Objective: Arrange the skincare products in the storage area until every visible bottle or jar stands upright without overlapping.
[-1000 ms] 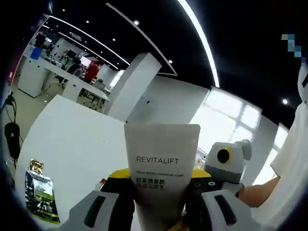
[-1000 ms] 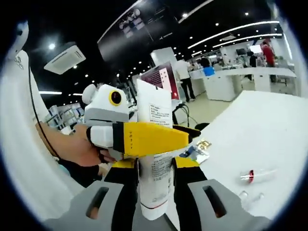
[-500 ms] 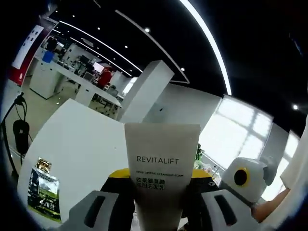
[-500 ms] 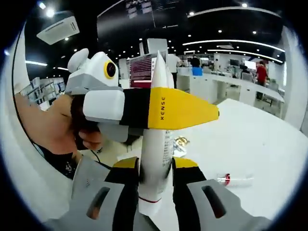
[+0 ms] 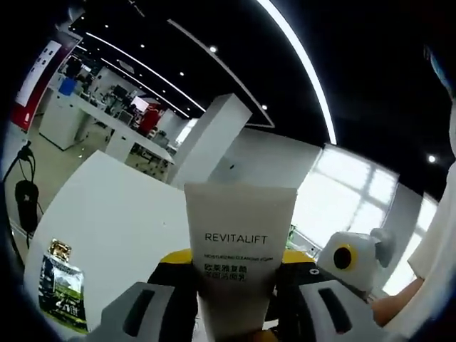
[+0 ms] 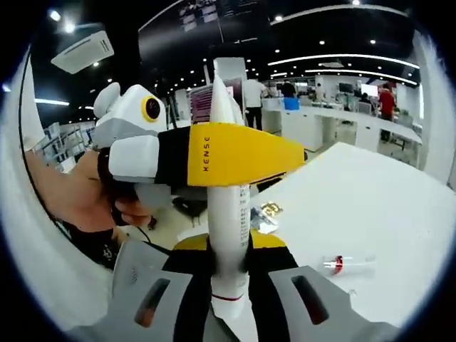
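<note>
Holding one REVITALIFT cleanser tube (image 5: 239,263) aloft between both grippers.
Left gripper view: left gripper (image 5: 235,324) fingers clamp it above the worktop (image 5: 107,221).
Right gripper view: right gripper (image 6: 228,267) clenches it edge-on, likely steadying it for upright placement.

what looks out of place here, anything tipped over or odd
A small clear bottle with a red collar lies on its side on the white table instead of upright. Also, both the left gripper and right gripper clamp the same white Revitalift tube, held off the table.
</note>
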Motion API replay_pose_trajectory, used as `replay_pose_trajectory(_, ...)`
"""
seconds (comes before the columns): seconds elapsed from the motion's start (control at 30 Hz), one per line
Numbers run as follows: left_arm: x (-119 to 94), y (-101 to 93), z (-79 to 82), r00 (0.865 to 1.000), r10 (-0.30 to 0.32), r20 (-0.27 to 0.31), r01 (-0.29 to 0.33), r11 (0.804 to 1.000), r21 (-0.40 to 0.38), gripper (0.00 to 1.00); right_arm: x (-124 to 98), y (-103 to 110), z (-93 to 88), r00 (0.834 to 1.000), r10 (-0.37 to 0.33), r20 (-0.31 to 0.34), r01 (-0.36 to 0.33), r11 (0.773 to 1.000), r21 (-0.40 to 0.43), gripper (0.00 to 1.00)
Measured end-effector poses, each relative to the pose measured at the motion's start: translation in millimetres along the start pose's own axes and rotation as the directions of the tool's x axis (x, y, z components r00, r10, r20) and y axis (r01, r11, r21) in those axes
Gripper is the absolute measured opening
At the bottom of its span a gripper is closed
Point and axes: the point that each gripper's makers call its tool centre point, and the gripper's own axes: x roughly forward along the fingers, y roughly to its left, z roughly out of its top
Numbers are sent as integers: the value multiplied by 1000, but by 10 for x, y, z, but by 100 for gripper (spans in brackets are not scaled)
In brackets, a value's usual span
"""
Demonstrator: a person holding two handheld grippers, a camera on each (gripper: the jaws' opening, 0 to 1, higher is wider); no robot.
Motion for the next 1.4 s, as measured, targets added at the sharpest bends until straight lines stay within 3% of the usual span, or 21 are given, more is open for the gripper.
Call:
replay_pose_trajectory(0.1, -18, -57, 11, 997, -78, -11, 78, 995, -61, 42, -37, 17, 19, 998, 61, 5, -61, 997, 50, 15)
replay_pose_trajectory(0.2, -21, -179, 30, 986, -162, -45, 162, 987, -1, 41, -118, 47, 85, 991, 122, 48, -126, 988, 91, 15)
replay_pose_trajectory(0.3, -34, -277, 59, 969, -237, -64, 239, 970, 31, 38, -197, 112, 150, 972, 211, 107, -225, 965, 136, 15)
replay_pose_trajectory(0.33, -41, -341, 55, 958, -277, -79, 279, 960, 18, 37, -231, 139, 168, 960, 250, 122, -264, 957, 117, 15)
replay_pose_trajectory(0.43, -56, -406, 42, 941, -315, -121, 323, 945, 46, 34, -291, 176, 187, 932, 327, 156, -347, 929, 129, 14)
replay_pose_trajectory(0.53, -84, -504, 47, 918, -373, -136, 382, 923, 44, 30, -376, 263, 239, 889, 417, 189, -446, 881, 155, 14)
replay_pose_trajectory(0.6, -99, -556, 55, 904, -404, -136, 412, 910, 36, 29, -435, 301, 269, 868, 453, 202, -486, 859, 162, 14)
replay_pose_trajectory(0.63, -109, -599, 48, 893, -429, -140, 437, 898, 40, 28, -448, 308, 268, 865, 460, 200, -493, 855, 162, 14)
replay_pose_trajectory(0.7, -108, -636, 48, 884, -446, -138, 454, 890, 33, 28, -475, 334, 282, 853, 476, 212, -511, 844, 160, 15)
replay_pose_trajectory(0.8, -113, -710, -2, 865, -474, -165, 485, 874, 32, 26, -510, 406, 319, 818, 524, 238, -566, 807, 168, 15)
replay_pose_trajectory(0.87, -137, -773, -50, 844, -503, -187, 515, 857, 17, 25, -522, 463, 338, 794, 557, 243, -599, 785, 157, 15)
replay_pose_trajectory(0.9, -142, -780, -35, 842, -509, -178, 520, 854, 13, 25, -529, 484, 345, 781, 573, 249, -617, 771, 162, 15)
replay_pose_trajectory(1.07, -188, -809, 7, 825, -544, -155, 548, 836, -21, 22, -553, 521, 372, 762, 596, 255, -641, 749, 165, 16)
replay_pose_trajectory(1.17, -191, -834, 11, 822, -549, -151, 554, 833, -13, 21, -566, 537, 388, 744, 612, 269, -664, 725, 184, 16)
replay_pose_trajectory(1.3, -201, -873, 28, 820, -560, -119, 564, 825, 0, 20, -587, 552, 404, 728, 631, 268, -681, 710, 180, 17)
replay_pose_trajectory(1.4, -198, -855, 7, 818, -562, -119, 564, 826, -23, 20, -591, 568, 375, 725, 645, 242, -687, 703, 185, 18)
